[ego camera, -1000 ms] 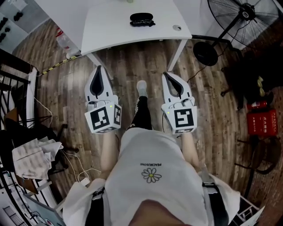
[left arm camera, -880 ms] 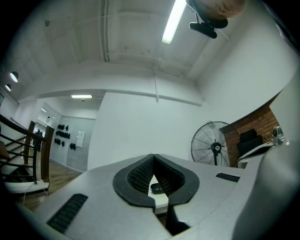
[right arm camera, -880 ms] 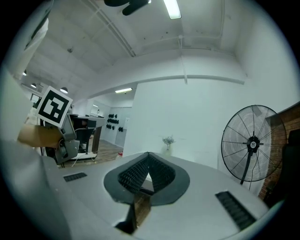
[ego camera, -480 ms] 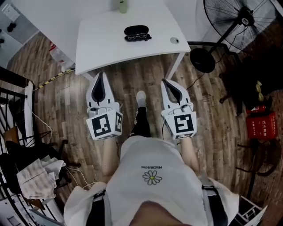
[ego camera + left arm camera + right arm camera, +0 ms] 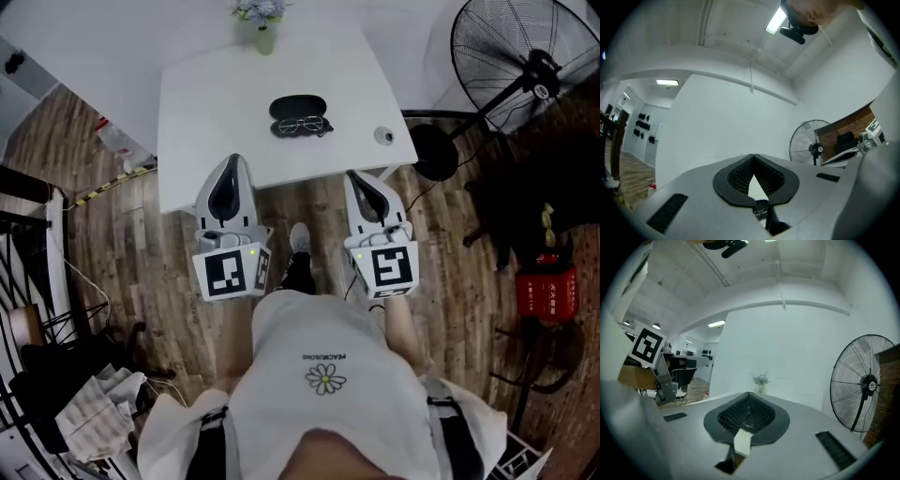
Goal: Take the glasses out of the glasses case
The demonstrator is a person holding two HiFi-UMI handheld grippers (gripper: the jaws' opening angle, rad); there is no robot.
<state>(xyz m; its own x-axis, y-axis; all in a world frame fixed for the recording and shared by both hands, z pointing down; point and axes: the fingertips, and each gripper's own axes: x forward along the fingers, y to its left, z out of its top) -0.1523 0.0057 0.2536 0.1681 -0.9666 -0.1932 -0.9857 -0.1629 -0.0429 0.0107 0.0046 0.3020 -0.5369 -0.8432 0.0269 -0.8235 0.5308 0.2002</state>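
A black oval glasses case (image 5: pixel 298 106) lies on the white table (image 5: pixel 206 103), toward its middle. A pair of thin-framed glasses (image 5: pixel 302 125) rests right against the case's near side. Whether the case is open I cannot tell. My left gripper (image 5: pixel 234 161) is held level with its tip over the table's near edge, short of the case and to its left. Its jaws are shut on nothing (image 5: pixel 753 155). My right gripper (image 5: pixel 359 176) hangs just before the near edge, to the case's right, and its jaws also meet with nothing between them (image 5: pixel 749 393).
A small vase of flowers (image 5: pixel 262 23) stands at the table's far edge, also seen in the right gripper view as the vase (image 5: pixel 761 380). A small round item (image 5: pixel 383 136) sits near the table's right corner. A standing fan (image 5: pixel 525 66) and a red box (image 5: pixel 548 292) are at the right, on the wood floor.
The person has walked up to the table, so the table, case and glasses now sit much nearer. Both grippers came forward together to the table's near edge, still shut.
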